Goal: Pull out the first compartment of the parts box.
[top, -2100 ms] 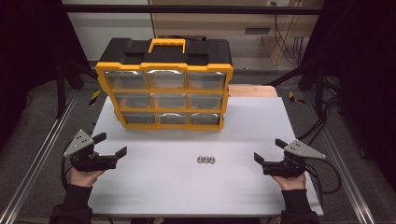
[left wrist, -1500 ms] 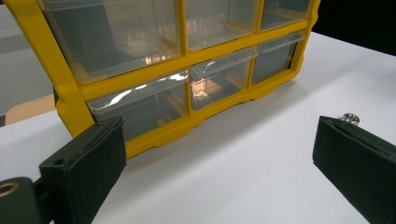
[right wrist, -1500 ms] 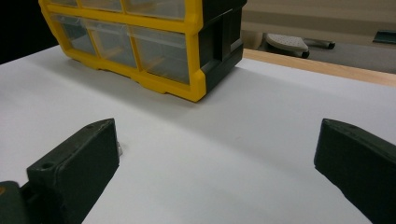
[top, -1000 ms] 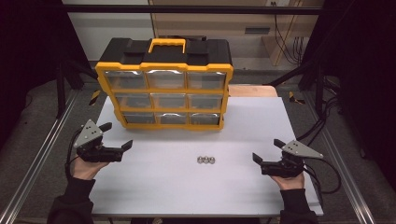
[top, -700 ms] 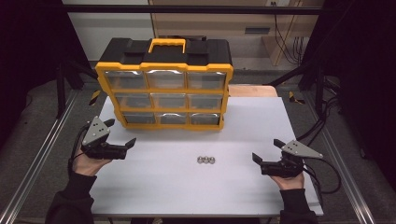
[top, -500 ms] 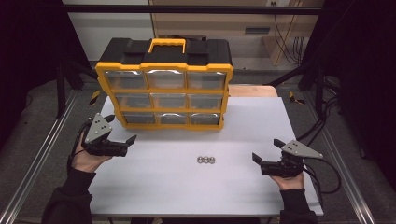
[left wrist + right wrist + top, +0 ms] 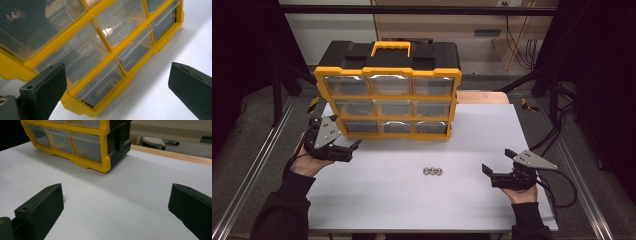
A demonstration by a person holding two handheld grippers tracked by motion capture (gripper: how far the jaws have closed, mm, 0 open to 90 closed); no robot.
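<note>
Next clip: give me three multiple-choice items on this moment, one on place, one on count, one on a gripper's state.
1. The left gripper is nearest to which part of the organizer?
A. handle
B. bottom-left drawer
C. right side
2. How many nuts lie on the table?
A. one
B. three
C. five
3. The right gripper is
A. open, empty
B. shut on a nut
C. shut on a drawer

B: it sits by the lower left corner. B: three in a row. A: fingers apart, nothing between.
</note>
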